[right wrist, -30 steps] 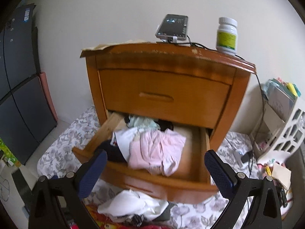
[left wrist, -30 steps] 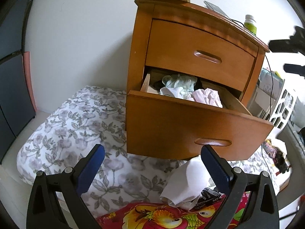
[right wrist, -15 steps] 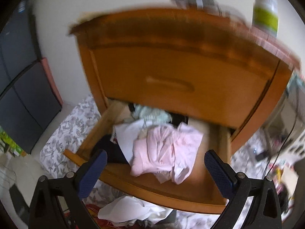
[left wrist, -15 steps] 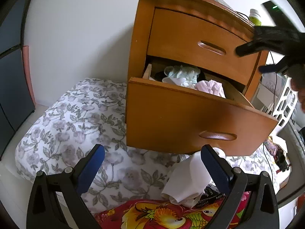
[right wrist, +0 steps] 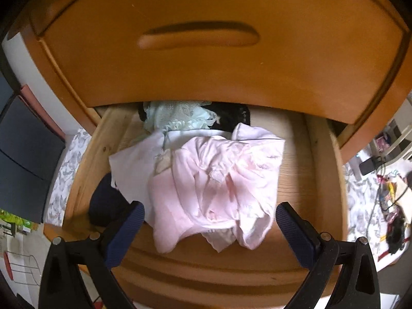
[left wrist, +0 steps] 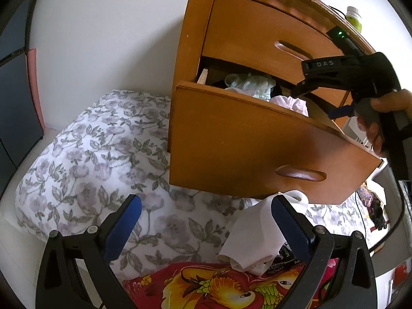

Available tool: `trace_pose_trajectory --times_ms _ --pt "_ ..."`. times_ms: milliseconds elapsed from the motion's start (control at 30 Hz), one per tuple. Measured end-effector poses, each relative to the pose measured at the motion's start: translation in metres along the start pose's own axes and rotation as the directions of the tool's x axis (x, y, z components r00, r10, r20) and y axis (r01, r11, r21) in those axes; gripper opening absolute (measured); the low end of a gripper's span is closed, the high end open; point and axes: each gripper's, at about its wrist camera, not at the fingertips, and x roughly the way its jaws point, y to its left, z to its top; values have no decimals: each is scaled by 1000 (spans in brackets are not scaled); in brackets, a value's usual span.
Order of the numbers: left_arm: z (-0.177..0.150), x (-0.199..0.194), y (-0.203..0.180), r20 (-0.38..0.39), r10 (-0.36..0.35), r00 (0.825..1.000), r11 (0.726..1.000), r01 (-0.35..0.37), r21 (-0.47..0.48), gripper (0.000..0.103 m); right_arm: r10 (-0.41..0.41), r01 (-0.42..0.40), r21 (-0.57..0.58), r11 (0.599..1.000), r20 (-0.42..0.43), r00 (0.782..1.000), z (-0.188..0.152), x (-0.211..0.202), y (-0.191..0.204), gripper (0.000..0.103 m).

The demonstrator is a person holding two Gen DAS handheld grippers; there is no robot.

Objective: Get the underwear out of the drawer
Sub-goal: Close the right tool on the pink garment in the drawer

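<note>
- Right gripper (right wrist: 208, 228) is right over the open lower drawer (right wrist: 327, 180), its blue pads spread wide with nothing between them.
- Just past its tips lies the pink underwear (right wrist: 213, 188), crumpled on top of the pile, its near edge falling between the two pads but not pinched by either.
- Only this wrist view shows the inside: a white garment (right wrist: 134, 164) under the pink one to the left, a dark navy piece (right wrist: 105, 203) by the left pad, and at the back a pale green lace item (right wrist: 175, 118) beside a black one (right wrist: 231, 118), both half under the closed upper drawer (right wrist: 206, 51).
- Left gripper (left wrist: 206, 217) hangs low in front of the cabinet, fingers parted wide and empty, over a floral quilt (left wrist: 90, 159).
- Only from this side do you see what is already out: a white garment (left wrist: 255, 239) lying on the quilt below the drawer front (left wrist: 244, 149), touching the right-hand pad, with a red patterned cloth (left wrist: 206, 285) nearer the camera.
- Farther up in this view the pink underwear (left wrist: 291, 103) barely peeks over the drawer's rim, and the right gripper (left wrist: 334, 72), held in a hand (left wrist: 386, 108), reaches in above it.
- At the very top, a green-labelled bottle (left wrist: 354, 20) stands on the cabinet.
</note>
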Motion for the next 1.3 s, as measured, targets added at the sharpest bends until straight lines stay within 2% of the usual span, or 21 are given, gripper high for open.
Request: trace_pose_trajectory --times_ms 233,400,733,800,867,1033,1167,1300 --pt "0 5 2 -18 2 1000 1000 -2 -1 101 -50 50 -5 999 -50 997 9 28 4 103" --pt "0 7 2 -28 -3 1000 1000 4 7 101 -90 89 -16 996 -87 992 12 45 7 99" --pt "0 12 4 -48 -9 999 1000 9 1 101 -129 124 -42 991 -139 982 24 65 18 83" --pt "0 12 4 -51 -8 999 1000 8 -1 101 -141 135 -49 990 -144 980 24 67 19 76" --pt "0 13 5 -53 -1 999 1000 0 -4 101 -171 164 -60 985 -146 974 24 67 19 60" --pt "0 15 6 -61 3 998 1000 -3 -9 101 -156 156 -12 988 -149 976 27 64 2 36" --pt "-1 15 4 -62 8 998 1000 -8 2 101 -141 143 0 990 -140 980 27 60 -5 27" --pt "-1 15 4 -65 9 998 1000 -9 2 101 -138 141 10 990 -129 982 26 53 -13 25"
